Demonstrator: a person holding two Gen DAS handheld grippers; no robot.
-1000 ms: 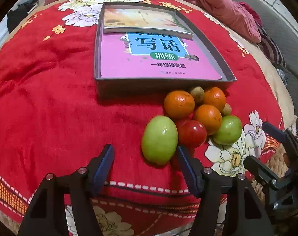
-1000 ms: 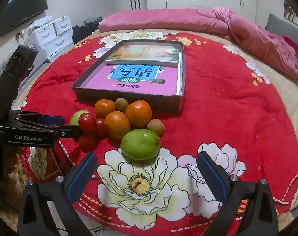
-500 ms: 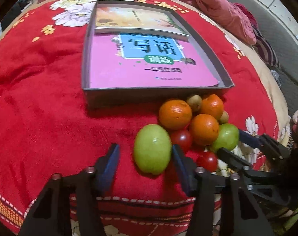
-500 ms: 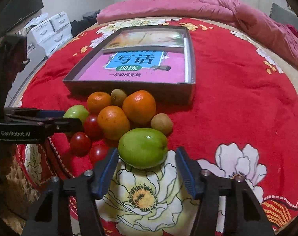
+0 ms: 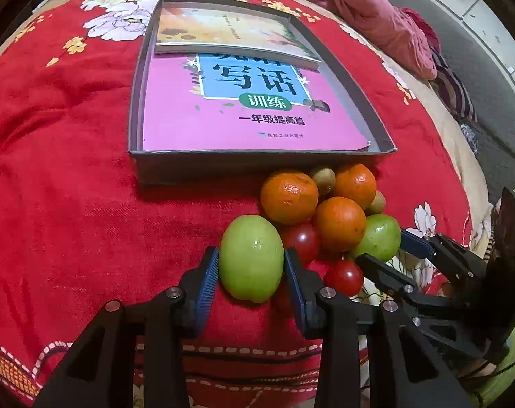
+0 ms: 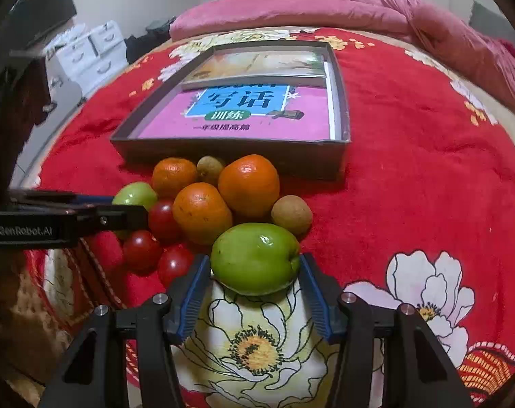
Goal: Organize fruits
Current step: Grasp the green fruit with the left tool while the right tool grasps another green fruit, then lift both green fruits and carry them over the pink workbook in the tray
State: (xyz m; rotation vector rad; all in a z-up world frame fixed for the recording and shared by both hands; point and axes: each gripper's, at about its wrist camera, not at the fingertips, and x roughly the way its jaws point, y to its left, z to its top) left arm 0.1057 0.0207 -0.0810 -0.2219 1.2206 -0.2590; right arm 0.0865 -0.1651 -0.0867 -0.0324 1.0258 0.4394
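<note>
A heap of fruit lies on the red flowered cloth in front of a grey box (image 5: 257, 165). My left gripper (image 5: 251, 252) is closing, its blue pads touching both sides of a green fruit (image 5: 251, 265) at the heap's left end. My right gripper (image 6: 254, 259) is closing too, with its pads against a second green fruit (image 6: 255, 251) on the white flower print. Between the two green fruits sit three oranges (image 6: 249, 183), three cherry tomatoes (image 6: 142, 248) and two small brown fruits (image 6: 291, 214). Both green fruits rest on the cloth.
The grey box (image 6: 230, 151) holds a pink book (image 6: 257, 119) and a second book behind it. A pink quilt (image 6: 325, 6) lies along the back of the bed. White drawers (image 6: 90, 51) stand at the left, off the bed.
Both grippers came forward and down, and their jaws narrowed from wide open until each pair closed in on a green fruit. The fruit heap stayed put.
</note>
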